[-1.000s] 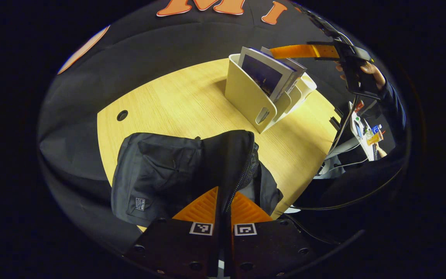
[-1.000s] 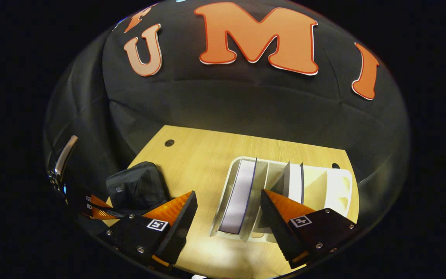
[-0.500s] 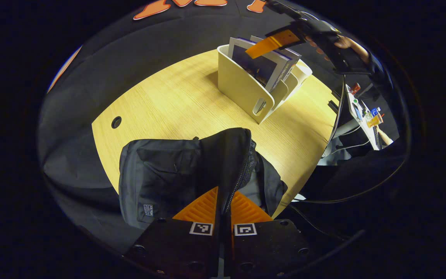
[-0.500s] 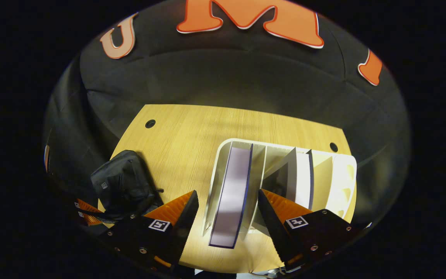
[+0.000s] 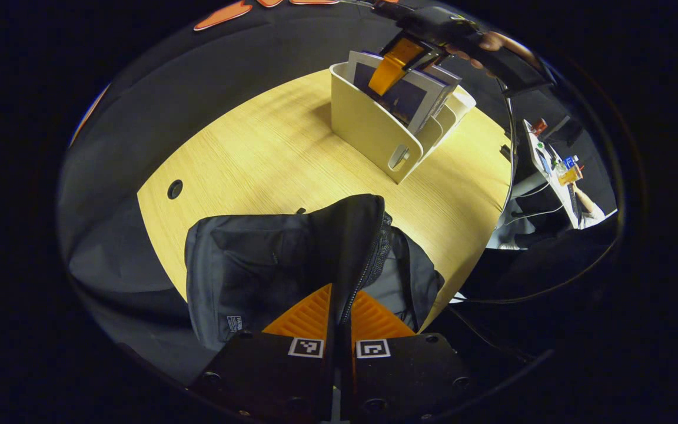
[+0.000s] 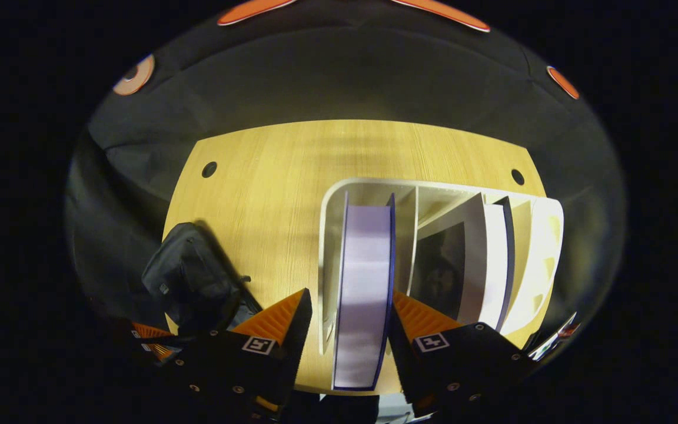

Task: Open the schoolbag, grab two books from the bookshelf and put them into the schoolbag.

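The black schoolbag (image 5: 245,259) lies at the near edge of the wooden table (image 5: 268,153). My left gripper (image 5: 339,288) is shut on the bag's zipper flap and holds it raised. A cream bookshelf (image 5: 368,126) stands at the far side with books in it. In the right gripper view my right gripper (image 6: 348,294) is open, its fingers on either side of the upright first book (image 6: 365,259), which has white page edges and blue covers. A second book (image 6: 492,259) leans two slots to the right. A hand (image 5: 492,41) holds the right gripper (image 5: 395,59) over the shelf.
Round cable holes (image 6: 209,169) (image 6: 517,176) mark the table's far corners. The schoolbag (image 6: 189,280) sits left of the shelf (image 6: 542,259). Beyond the table's right edge are cables and a cluttered desk (image 5: 551,165). Bare wood lies between bag and shelf.
My right gripper has come down and forward over the shelf, so the first book now sits between its open fingers. The left gripper keeps its hold on the bag flap.
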`<state>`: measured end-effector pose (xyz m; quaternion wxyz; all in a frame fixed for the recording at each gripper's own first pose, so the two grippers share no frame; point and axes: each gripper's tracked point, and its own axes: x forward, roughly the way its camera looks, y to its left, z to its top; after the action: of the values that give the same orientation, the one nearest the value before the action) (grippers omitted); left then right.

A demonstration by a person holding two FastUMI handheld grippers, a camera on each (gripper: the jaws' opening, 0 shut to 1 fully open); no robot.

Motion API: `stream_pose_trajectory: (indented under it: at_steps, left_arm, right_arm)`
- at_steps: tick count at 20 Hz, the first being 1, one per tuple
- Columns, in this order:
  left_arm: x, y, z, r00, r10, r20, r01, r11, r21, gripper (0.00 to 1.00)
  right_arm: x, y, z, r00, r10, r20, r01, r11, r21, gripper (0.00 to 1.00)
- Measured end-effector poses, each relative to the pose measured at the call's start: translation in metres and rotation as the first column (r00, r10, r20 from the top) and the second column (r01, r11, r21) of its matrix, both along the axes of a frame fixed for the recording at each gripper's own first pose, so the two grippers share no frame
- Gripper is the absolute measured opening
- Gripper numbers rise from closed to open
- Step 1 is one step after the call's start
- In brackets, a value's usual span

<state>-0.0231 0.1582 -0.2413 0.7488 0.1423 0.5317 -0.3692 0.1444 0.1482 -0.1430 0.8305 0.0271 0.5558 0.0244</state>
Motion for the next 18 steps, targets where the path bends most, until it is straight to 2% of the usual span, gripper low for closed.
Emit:
stream_pose_trajectory:
  at_steps: [2, 3, 5, 9, 18]
  left_arm:
    - [-0.003, 0.0, 0.002, 1.0, -0.018, -0.003, 0.018, 1.0, 0.001, 0.06]
    - [-0.002, 0.0, 0.002, 1.0, -0.031, 0.002, 0.031, 1.0, 0.003, 0.06]
    - [0.004, 0.001, 0.002, 0.999, -0.041, 0.009, 0.041, 0.999, 0.006, 0.06]
    - [0.012, 0.003, 0.002, 0.998, -0.051, 0.022, 0.051, 0.999, 0.001, 0.06]
    - [0.009, 0.002, 0.002, 0.995, -0.089, 0.046, 0.089, 0.996, 0.007, 0.06]
  right_arm:
    - [0.003, -0.007, -0.003, 0.999, -0.031, -0.011, 0.031, 0.999, -0.02, 0.6]
    - [0.002, -0.01, -0.006, 0.999, -0.04, -0.023, 0.039, 0.999, -0.028, 0.49]
    - [0.0, -0.011, -0.006, 0.998, -0.064, -0.029, 0.064, 0.998, -0.021, 0.4]
    - [-0.014, -0.015, 0.001, 0.997, -0.08, -0.008, 0.08, 0.997, 0.002, 0.38]
    - [-0.074, -0.039, 0.021, 0.993, -0.116, 0.031, 0.113, 0.99, 0.089, 0.37]
